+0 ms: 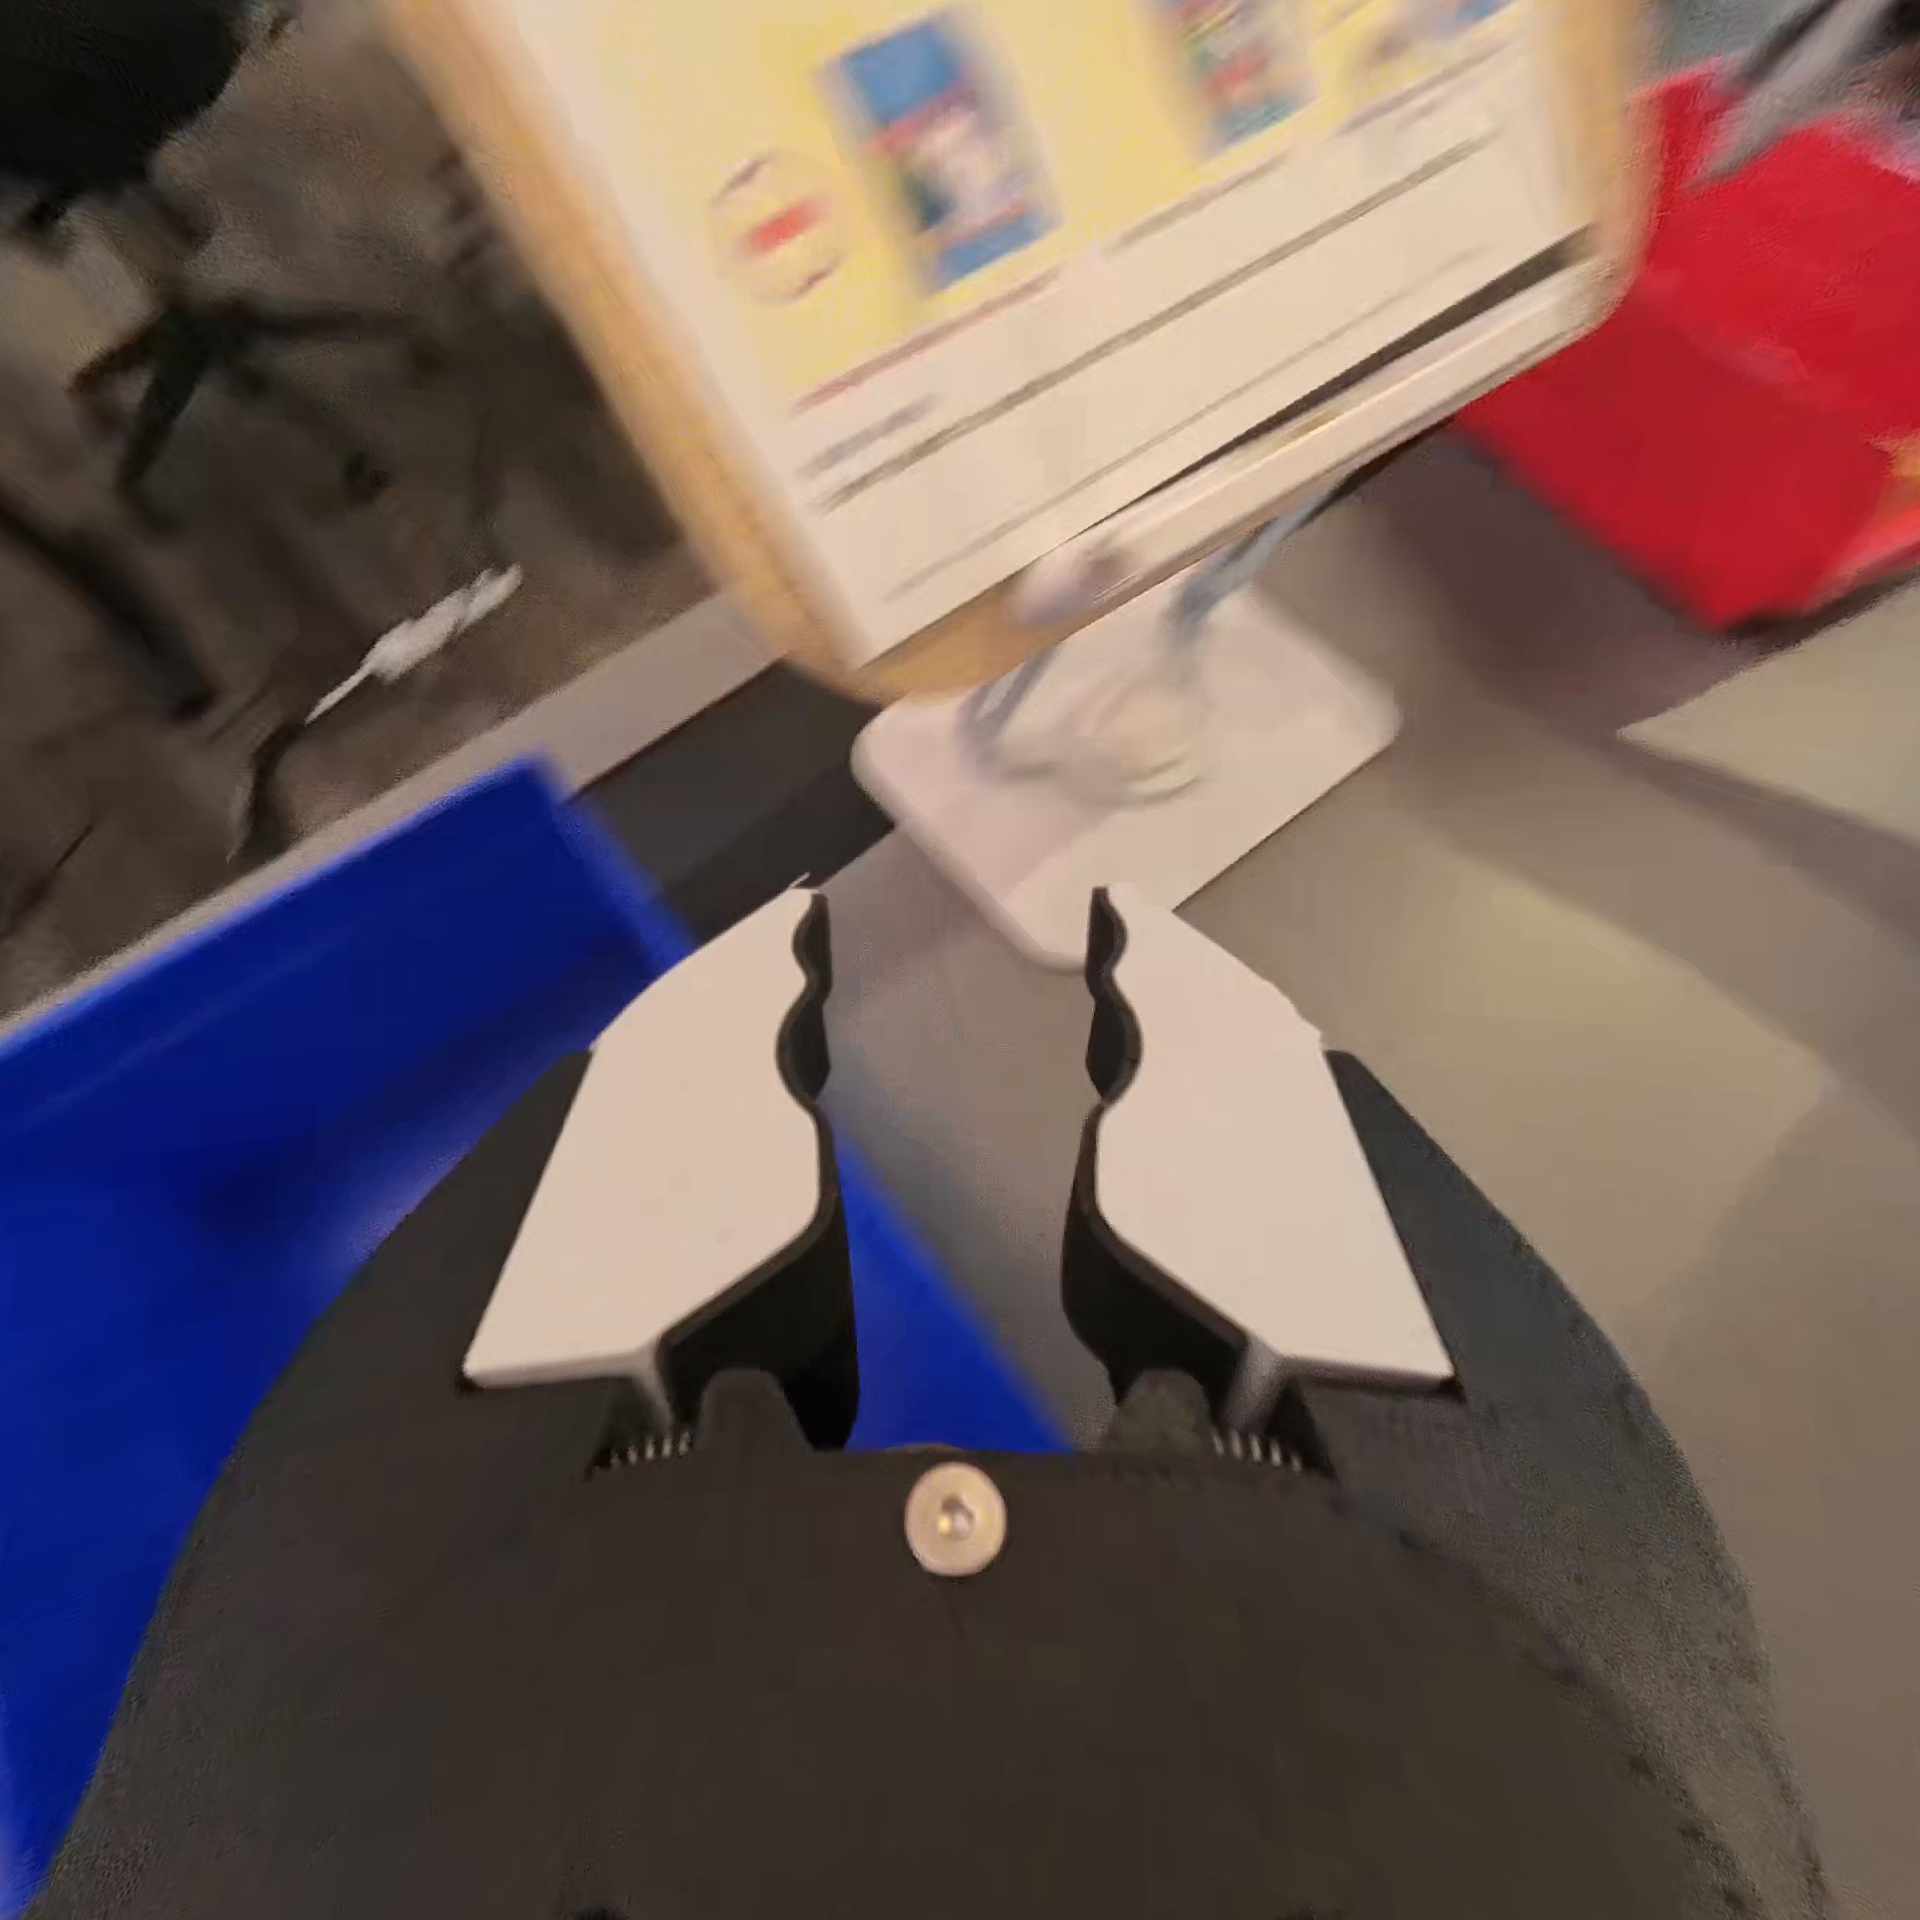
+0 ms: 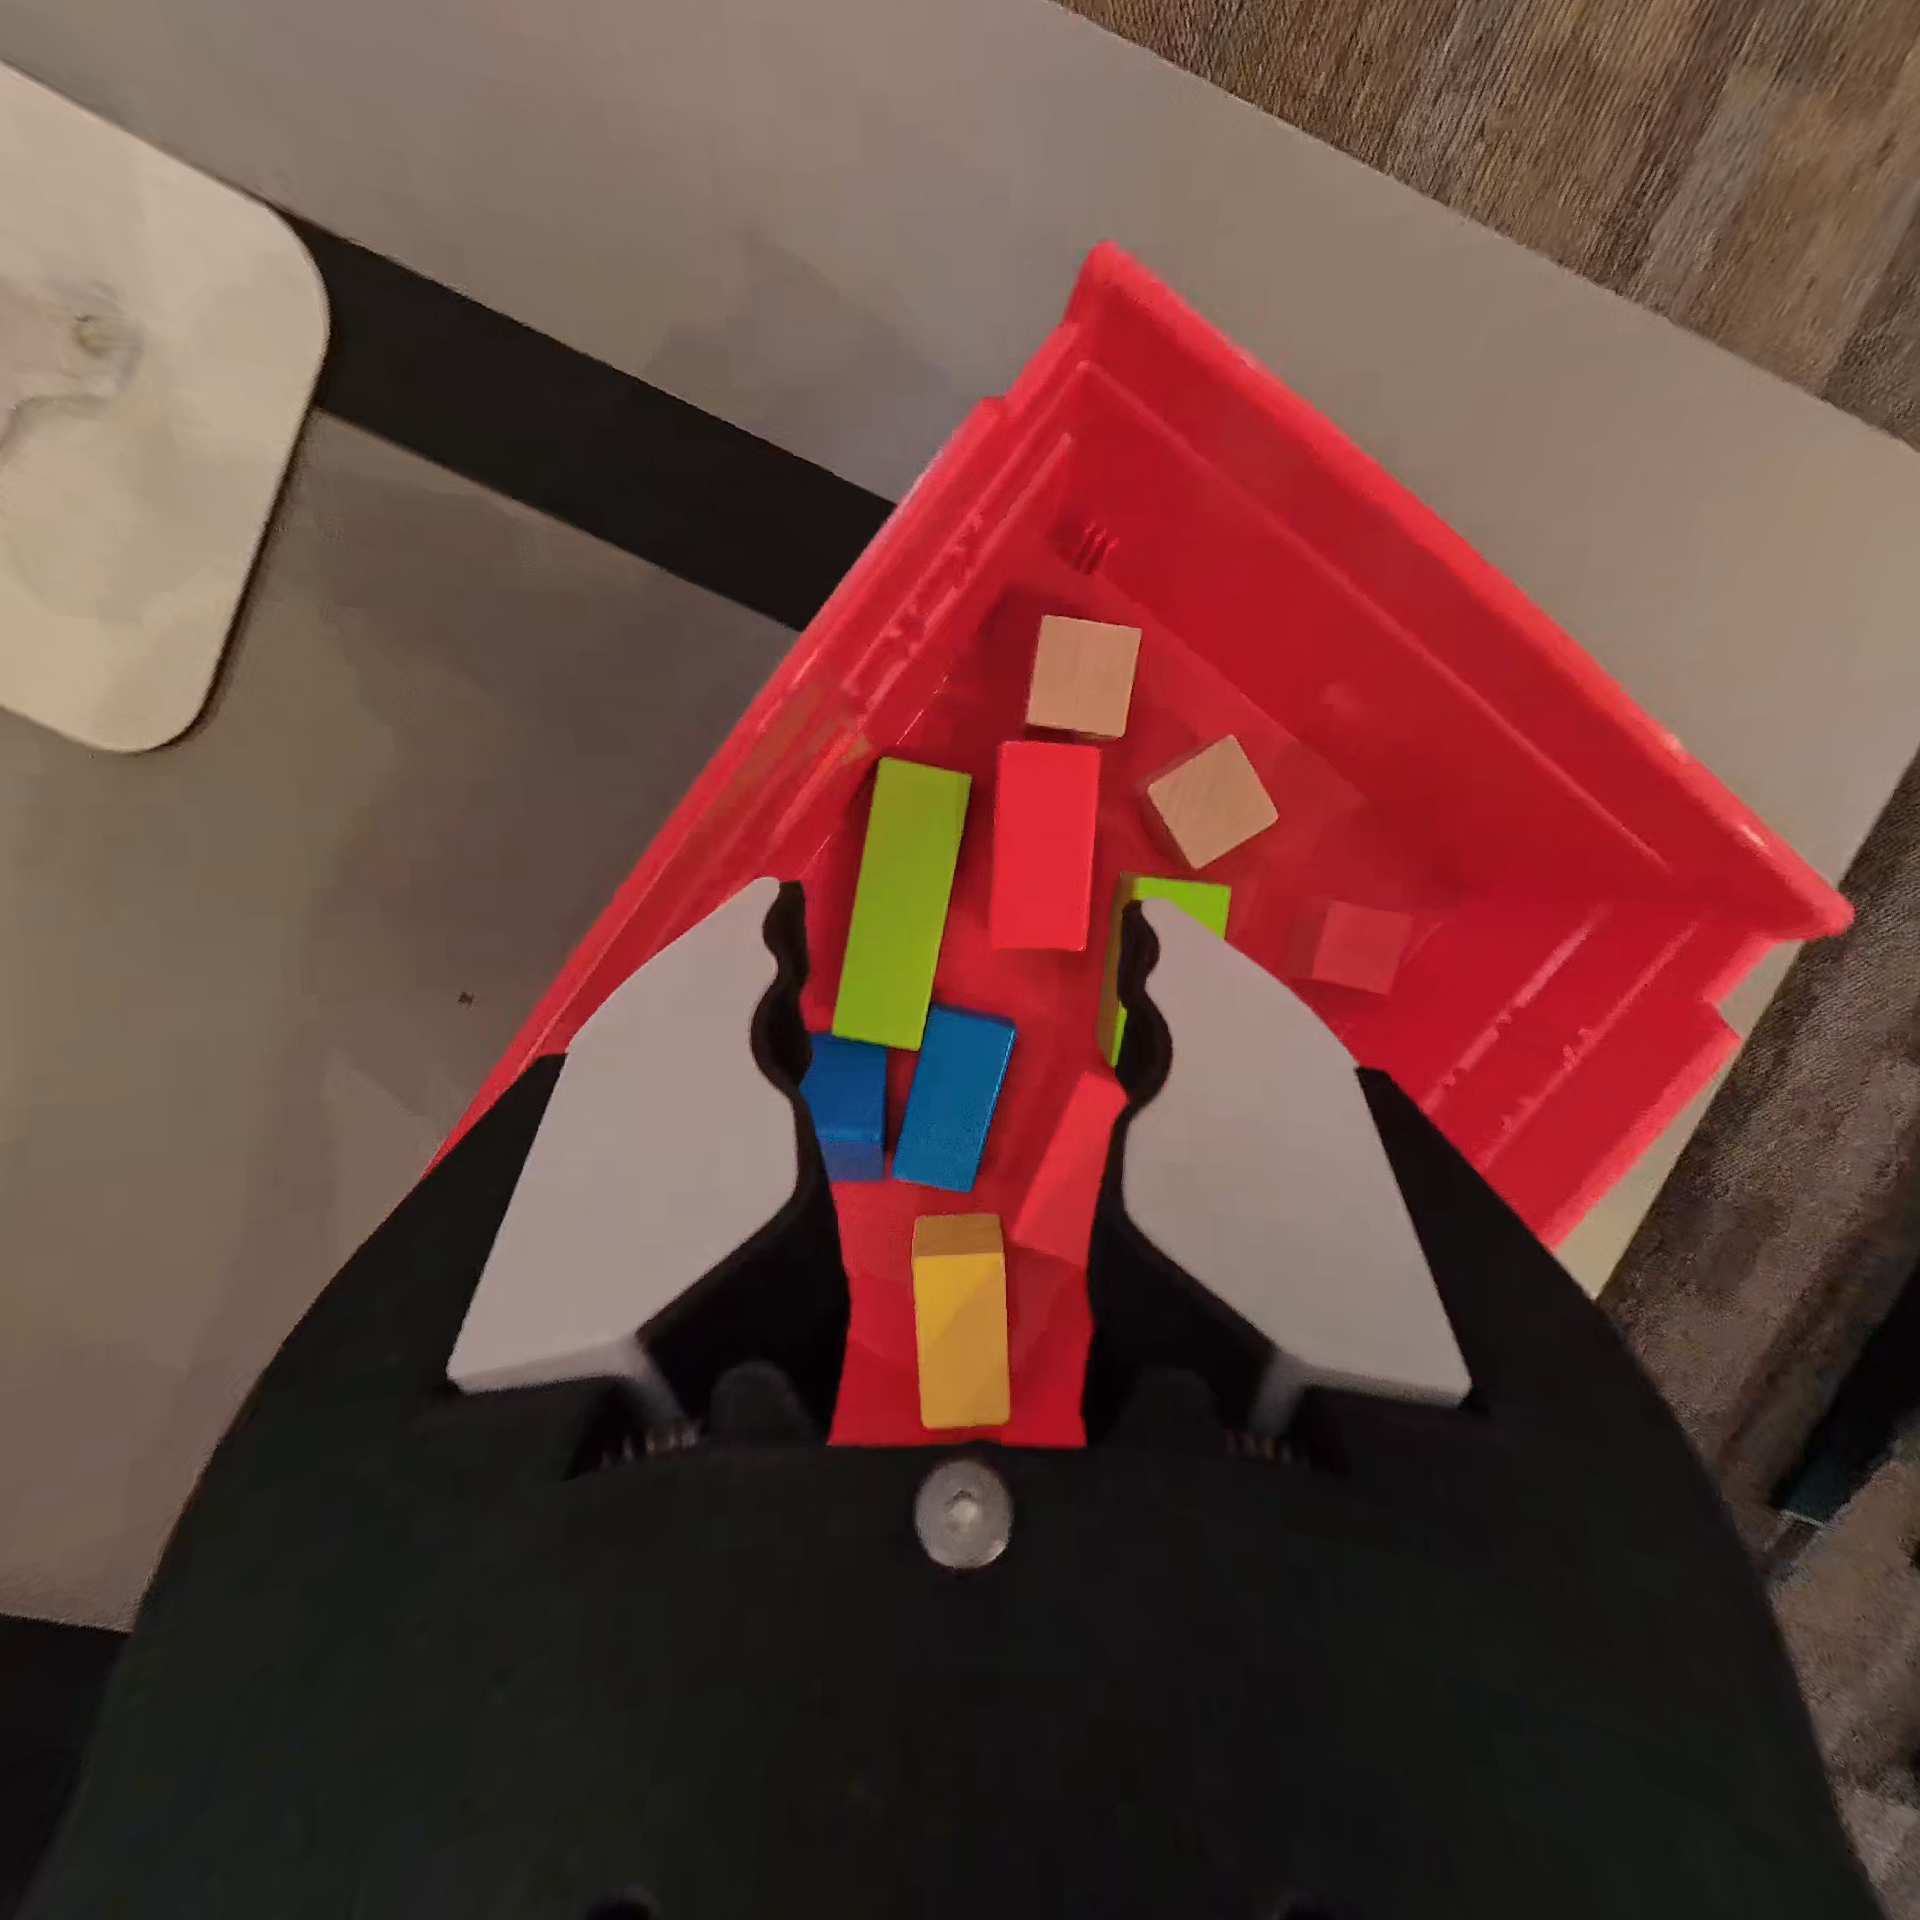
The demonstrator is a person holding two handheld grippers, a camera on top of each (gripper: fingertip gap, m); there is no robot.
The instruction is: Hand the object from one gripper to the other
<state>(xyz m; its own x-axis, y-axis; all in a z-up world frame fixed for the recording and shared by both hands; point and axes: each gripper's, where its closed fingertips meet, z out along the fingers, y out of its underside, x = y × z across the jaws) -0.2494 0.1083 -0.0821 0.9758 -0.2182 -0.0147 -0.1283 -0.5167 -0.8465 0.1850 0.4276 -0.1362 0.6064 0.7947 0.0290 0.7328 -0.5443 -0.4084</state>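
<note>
The left gripper (image 1: 951,987) is hovering over the grey table (image 1: 1455,1039) with its jaws standing apart on nothing. A blue bin (image 1: 260,1091) is sitting at its left, a white stand base (image 1: 1226,790) ahead, and a blurred framed board (image 1: 1039,260) is looming above it. The right gripper (image 2: 961,977) is hanging wide and bare over the red bin (image 2: 1403,675), where loose blocks are lying: a long green block (image 2: 899,899), two blue blocks (image 2: 951,1096), a red block (image 2: 1044,842), a yellow block (image 2: 961,1330) and two plain wooden cubes (image 2: 1210,800).
</note>
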